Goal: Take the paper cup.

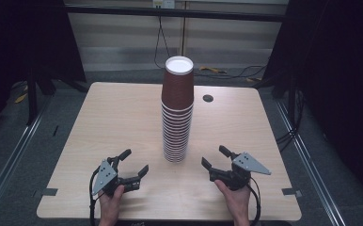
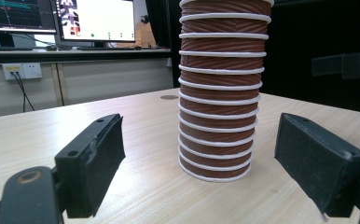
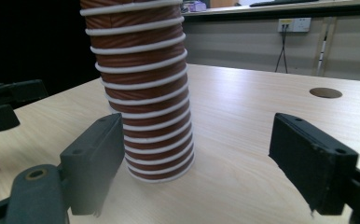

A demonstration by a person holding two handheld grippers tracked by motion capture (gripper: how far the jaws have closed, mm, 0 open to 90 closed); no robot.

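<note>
Plainly, from the high view, the tall stack of paper cups (image 1: 177,110) stands upside down mid-surface (image 1: 114,122), between and just beyond the left gripper (image 1: 133,162) and right gripper (image 1: 213,157), both with jaws spread and nothing in them. Along the left gripper view the stack (image 2: 220,93) looks light, thin-walled and top-heavy, likely to tip or crush. In the right gripper view its ribbed sides (image 3: 143,93) suggest a gentle two-sided hold low down.

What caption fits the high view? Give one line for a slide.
Two open hand-held grippers, left and right, flank a tall stack of brown paper cups on a wooden table.
</note>
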